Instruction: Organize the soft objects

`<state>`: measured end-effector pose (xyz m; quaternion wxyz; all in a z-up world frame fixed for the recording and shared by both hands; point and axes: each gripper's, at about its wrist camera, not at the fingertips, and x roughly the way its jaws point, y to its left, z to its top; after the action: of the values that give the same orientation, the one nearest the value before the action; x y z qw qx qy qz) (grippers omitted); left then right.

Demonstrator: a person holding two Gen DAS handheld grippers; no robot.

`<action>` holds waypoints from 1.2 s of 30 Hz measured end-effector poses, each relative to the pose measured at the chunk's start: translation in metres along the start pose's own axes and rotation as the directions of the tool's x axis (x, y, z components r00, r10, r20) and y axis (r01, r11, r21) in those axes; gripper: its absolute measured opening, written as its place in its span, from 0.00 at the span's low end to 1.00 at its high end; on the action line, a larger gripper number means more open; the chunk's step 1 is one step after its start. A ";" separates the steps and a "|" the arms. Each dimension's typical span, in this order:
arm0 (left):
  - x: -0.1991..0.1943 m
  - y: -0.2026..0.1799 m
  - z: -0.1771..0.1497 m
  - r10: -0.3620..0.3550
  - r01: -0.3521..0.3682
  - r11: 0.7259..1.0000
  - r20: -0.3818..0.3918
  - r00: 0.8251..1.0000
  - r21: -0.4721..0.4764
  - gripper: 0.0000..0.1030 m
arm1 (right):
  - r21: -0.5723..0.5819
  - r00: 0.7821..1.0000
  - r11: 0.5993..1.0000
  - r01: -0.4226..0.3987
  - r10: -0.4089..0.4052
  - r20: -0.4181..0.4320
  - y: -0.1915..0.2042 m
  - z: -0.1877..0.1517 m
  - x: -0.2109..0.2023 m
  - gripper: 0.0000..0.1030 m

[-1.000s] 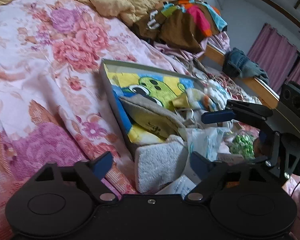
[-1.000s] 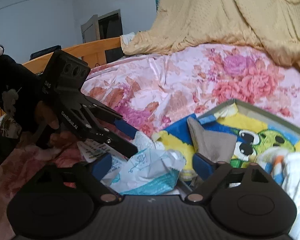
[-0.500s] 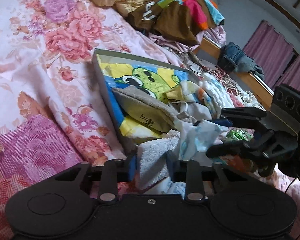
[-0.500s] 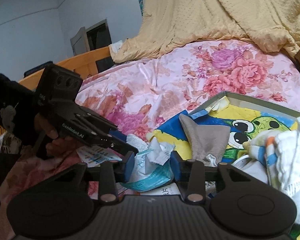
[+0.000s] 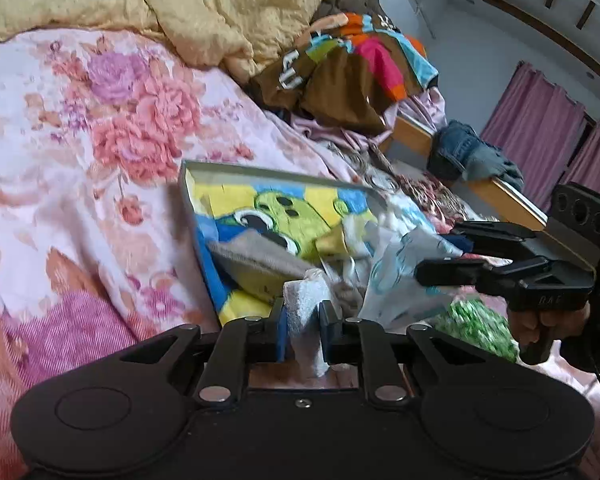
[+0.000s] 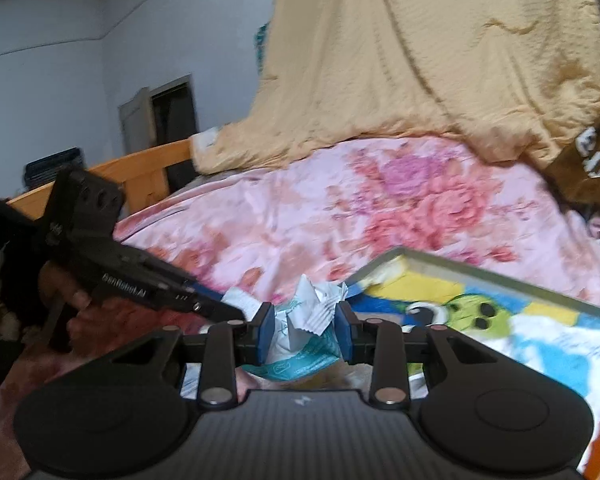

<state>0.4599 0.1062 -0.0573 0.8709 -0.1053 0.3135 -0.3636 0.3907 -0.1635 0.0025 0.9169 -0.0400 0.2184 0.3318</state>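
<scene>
My left gripper (image 5: 303, 330) is shut on a white fluffy towel (image 5: 303, 304), held at the near edge of a shallow grey-rimmed box (image 5: 236, 168) on the bed. The box holds a cartoon frog cloth (image 5: 284, 208), a grey cloth (image 5: 256, 258) and other soft items. My right gripper (image 6: 305, 330) is shut on a crinkled white and teal plastic packet (image 6: 300, 320), lifted beside the box rim (image 6: 480, 272). The same packet (image 5: 396, 280) and the right gripper (image 5: 440, 252) show in the left wrist view. The left gripper (image 6: 220, 306) shows in the right wrist view.
The bed has a pink floral sheet (image 5: 100, 120) and a heaped yellow quilt (image 6: 420, 60) behind. A brown multicoloured garment (image 5: 352, 64) lies at the back. A wooden bed rail (image 5: 500, 196) carries jeans (image 5: 464, 152). A green shiny item (image 5: 476, 328) lies near the right hand.
Both grippers went from open to shut: the left closed on the white towel, the right on the plastic packet. Both have lifted their loads slightly and the views have tilted upward.
</scene>
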 end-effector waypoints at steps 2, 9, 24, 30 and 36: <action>0.007 0.000 0.003 0.024 -0.024 1.000 0.010 1.000 -0.015 0.17 | 0.003 0.999 0.999 0.047 -0.047 -0.005 -0.006 0.002 0.004 0.35; 0.026 -0.005 0.014 0.117 -0.115 0.993 0.054 0.992 -0.041 0.18 | 0.084 0.988 0.984 0.156 -0.155 -0.015 -0.028 -0.003 0.022 0.36; 0.060 -0.001 0.014 0.296 -0.295 0.955 0.054 0.954 -0.023 0.29 | 0.111 0.958 0.952 0.286 -0.281 -0.056 -0.034 -0.011 0.039 0.52; 0.058 -0.007 0.015 0.347 -0.347 0.938 0.073 0.935 -0.012 0.43 | 0.110 0.950 0.944 0.311 -0.306 -0.057 -0.032 -0.010 0.037 0.64; 0.044 -0.019 0.015 0.382 -0.384 0.923 0.123 0.916 -0.011 0.72 | 0.122 0.945 0.937 0.328 -0.325 -0.047 -0.027 -0.010 0.027 0.79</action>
<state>0.4821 0.0616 -0.0582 0.9434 -0.0583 0.2715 -0.1812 0.4219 -0.1706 -0.0201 0.9570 -0.0212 0.2413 0.1598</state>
